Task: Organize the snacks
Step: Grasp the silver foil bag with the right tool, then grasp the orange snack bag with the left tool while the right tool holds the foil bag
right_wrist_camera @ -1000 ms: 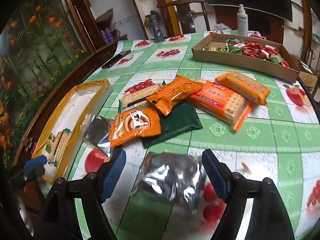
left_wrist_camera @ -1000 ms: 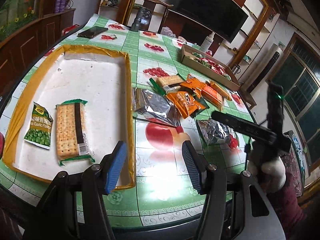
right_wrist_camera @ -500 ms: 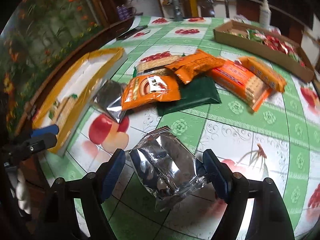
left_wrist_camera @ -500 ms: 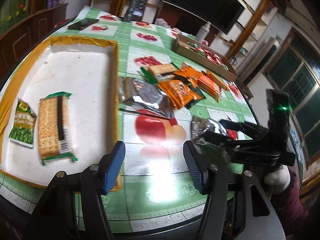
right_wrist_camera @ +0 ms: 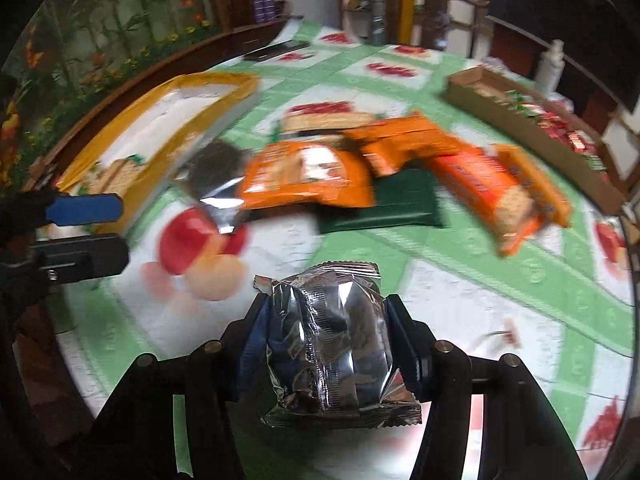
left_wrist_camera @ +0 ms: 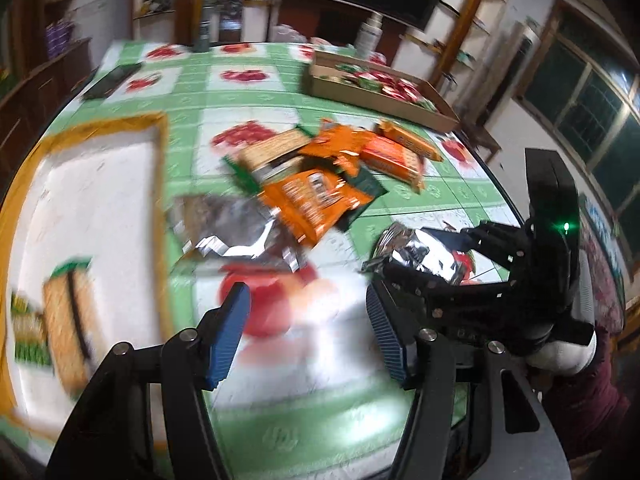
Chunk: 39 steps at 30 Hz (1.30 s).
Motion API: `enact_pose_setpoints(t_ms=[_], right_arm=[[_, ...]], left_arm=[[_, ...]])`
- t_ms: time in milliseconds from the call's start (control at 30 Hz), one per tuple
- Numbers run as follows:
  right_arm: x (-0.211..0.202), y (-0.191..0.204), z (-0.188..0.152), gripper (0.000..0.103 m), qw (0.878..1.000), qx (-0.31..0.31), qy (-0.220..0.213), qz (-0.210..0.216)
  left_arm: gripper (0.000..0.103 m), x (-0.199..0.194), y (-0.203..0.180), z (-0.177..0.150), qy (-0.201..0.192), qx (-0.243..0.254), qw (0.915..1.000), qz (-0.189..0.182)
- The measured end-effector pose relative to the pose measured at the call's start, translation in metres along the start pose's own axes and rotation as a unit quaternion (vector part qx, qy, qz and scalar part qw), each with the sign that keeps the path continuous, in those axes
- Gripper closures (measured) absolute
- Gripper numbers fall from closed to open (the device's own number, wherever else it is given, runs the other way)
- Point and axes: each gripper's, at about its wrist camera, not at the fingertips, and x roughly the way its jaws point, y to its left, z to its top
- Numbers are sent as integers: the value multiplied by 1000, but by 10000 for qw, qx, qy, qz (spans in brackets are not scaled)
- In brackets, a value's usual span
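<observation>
One silver packet (right_wrist_camera: 328, 344) between closing fingers (right_wrist_camera: 404, 344)

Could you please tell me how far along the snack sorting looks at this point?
Early. Done: a cracker pack and a green snack bag lie in the yellow-rimmed tray. In hand: the right claw is closing on a silver packet; the left claw is open with nothing between its pads. Left: another silver packet and the orange packs piled on the table.
</observation>
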Motion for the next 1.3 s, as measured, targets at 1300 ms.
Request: enact_pose_setpoints(t_ms=[1300], right_arm=[[4,-74,-12,45,9846,1324,-512,1016]], left_arm=[[42,77,-57,67,497,1631,9853,100]])
